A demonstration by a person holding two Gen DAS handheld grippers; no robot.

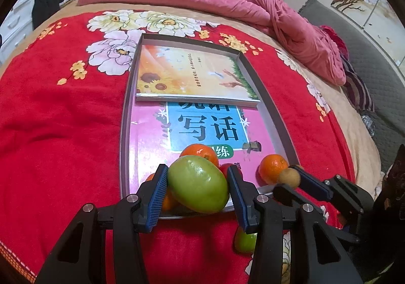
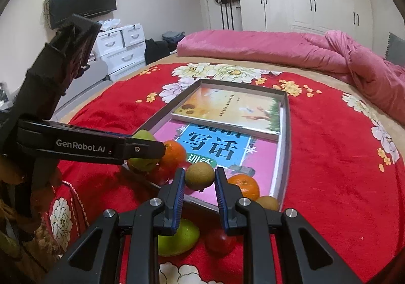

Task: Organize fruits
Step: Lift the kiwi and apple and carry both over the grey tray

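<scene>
My left gripper is shut on a large green fruit and holds it over the near end of a grey tray. My right gripper is shut on a small brown round fruit, also over the tray's near end; it shows in the left wrist view too. Oranges and a red fruit lie in the tray. A second green fruit and a red fruit lie on the red blanket before the tray.
Two books lie in the tray. The tray sits on a red flowered blanket on a bed. A pink duvet lies bunched at the far side. A yellow-brown fruit sits in the tray's near right corner.
</scene>
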